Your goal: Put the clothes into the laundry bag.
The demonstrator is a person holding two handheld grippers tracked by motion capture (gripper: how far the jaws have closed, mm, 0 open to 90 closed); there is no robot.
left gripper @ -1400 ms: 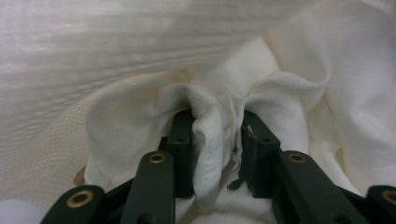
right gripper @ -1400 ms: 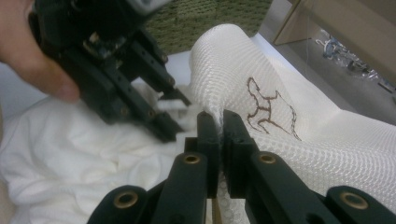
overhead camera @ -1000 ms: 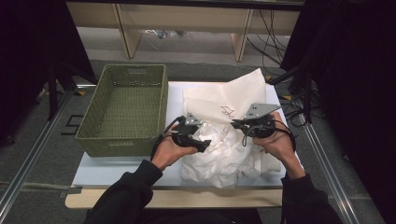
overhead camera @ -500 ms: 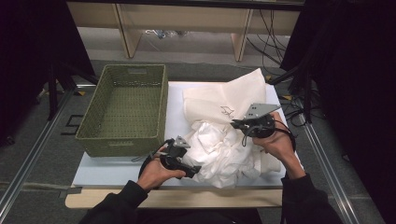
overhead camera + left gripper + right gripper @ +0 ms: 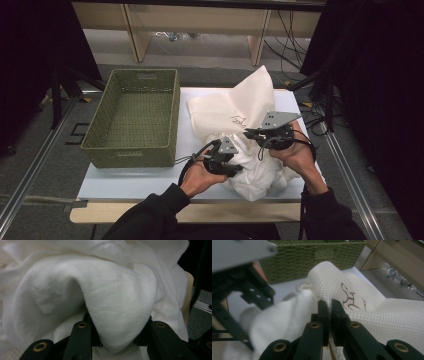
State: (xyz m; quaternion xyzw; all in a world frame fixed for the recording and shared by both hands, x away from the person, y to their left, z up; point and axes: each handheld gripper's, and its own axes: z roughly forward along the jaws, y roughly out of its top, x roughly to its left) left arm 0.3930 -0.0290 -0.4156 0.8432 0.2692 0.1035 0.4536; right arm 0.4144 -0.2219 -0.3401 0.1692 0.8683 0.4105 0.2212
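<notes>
A white fluffy cloth lies bunched at the table's front, partly inside a cream mesh cover with a brown stitched mark. My left gripper is at the bundle's left side. Its jaws have just been closing, and a thick fold of the fluffy cloth bulges between them with both fingers pressing on it. My right gripper is shut on the mesh cover's edge above the bundle; its jaws pinch the mesh just left of the brown mark.
An empty green woven basket stands on the white board at the left. The left gripper's frame shows close by in the right gripper view. Cables and dark stands flank the table.
My left gripper pulled back toward the front left of the bundle, then moved right into it and closed on a fold of fluffy cloth. The right gripper has kept its hold and place.
</notes>
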